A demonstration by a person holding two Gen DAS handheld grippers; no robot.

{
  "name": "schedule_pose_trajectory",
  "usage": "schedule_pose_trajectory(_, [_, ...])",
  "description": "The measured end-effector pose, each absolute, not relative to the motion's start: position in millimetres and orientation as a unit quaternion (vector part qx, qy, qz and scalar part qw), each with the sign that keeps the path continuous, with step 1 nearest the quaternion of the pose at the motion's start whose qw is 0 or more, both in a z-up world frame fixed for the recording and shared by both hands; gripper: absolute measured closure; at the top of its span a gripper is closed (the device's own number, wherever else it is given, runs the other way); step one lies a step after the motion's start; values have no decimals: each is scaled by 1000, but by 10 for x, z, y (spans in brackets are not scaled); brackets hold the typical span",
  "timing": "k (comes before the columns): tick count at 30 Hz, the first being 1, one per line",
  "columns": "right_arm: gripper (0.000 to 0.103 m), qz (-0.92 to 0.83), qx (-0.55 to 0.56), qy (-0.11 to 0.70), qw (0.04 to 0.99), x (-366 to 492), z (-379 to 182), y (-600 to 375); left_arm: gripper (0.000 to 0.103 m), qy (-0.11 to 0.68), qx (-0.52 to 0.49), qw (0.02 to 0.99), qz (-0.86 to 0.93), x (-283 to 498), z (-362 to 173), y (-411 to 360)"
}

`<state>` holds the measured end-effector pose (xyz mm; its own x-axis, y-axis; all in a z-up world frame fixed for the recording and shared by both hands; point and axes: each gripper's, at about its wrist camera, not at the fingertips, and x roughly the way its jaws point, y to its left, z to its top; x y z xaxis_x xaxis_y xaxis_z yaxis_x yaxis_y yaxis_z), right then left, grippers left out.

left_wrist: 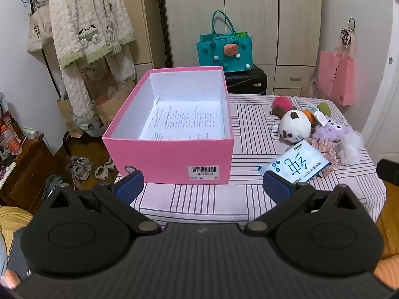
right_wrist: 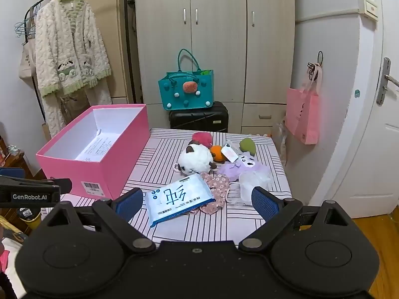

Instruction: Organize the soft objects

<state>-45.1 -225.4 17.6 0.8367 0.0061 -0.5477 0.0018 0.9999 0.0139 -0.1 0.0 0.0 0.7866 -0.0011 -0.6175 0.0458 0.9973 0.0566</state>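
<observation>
On the desk point(right_wrist: 174, 226), a box point(right_wrist: 109, 164) is set left; toys point(right_wrist: 197, 160) are heaped right, a tissue pack point(right_wrist: 178, 198) before them.

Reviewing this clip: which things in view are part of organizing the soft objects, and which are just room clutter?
Part of the job:
pink box, open, only a printed sheet inside
white panda plush
purple plush
pink pompom
floral cloth
wipes pack
left gripper and right gripper, both open, holding nothing

Just lying about:
teal bag
black suitcase
pink tote
hanging robe
</observation>
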Motion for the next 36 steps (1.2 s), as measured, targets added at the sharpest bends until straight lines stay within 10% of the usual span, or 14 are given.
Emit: schedule_pose_trajectory(36, [7, 10, -5, 255, 967, -632, -34, -2293, 0, 285, 24, 958, -29, -146, -219, -34])
